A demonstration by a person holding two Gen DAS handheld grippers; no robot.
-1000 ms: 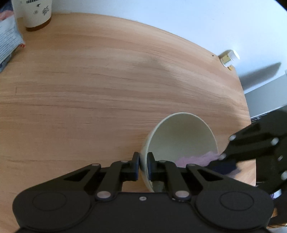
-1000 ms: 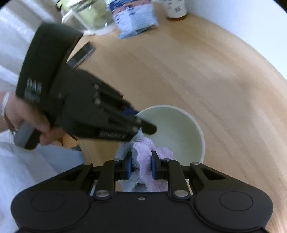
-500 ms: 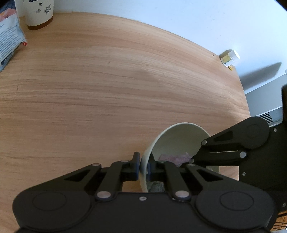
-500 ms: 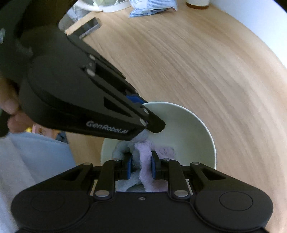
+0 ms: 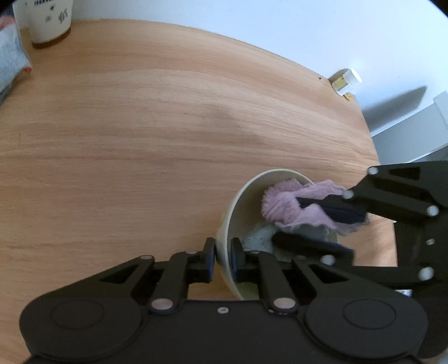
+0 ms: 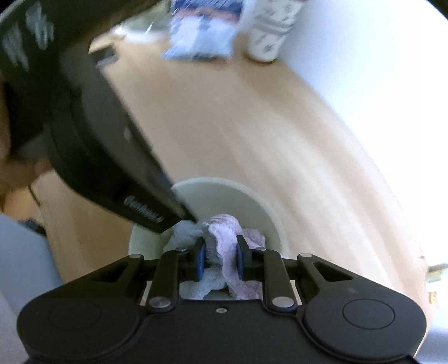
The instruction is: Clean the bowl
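Observation:
A pale cream bowl (image 5: 252, 193) stands tilted on the wooden table near its right edge. My left gripper (image 5: 223, 259) is shut on the bowl's near rim, one finger inside and one outside. My right gripper (image 6: 219, 259) is shut on a lilac and pale blue cloth (image 6: 224, 232) and presses it inside the bowl (image 6: 224, 196). In the left wrist view the cloth (image 5: 291, 204) sits against the bowl's inner wall, with the right gripper (image 5: 322, 224) reaching in from the right.
A white paper cup (image 5: 44, 22) and a printed packet (image 5: 8, 61) stand at the far left of the table (image 5: 140, 126). A small white-capped bottle (image 5: 345, 81) lies at the far right edge. The right wrist view is blurred; a glass jug is faint at its top.
The right gripper has swept the cloth around inside the bowl, from the bottom up toward the far inner wall. The left gripper still holds the rim; the bowl has barely shifted.

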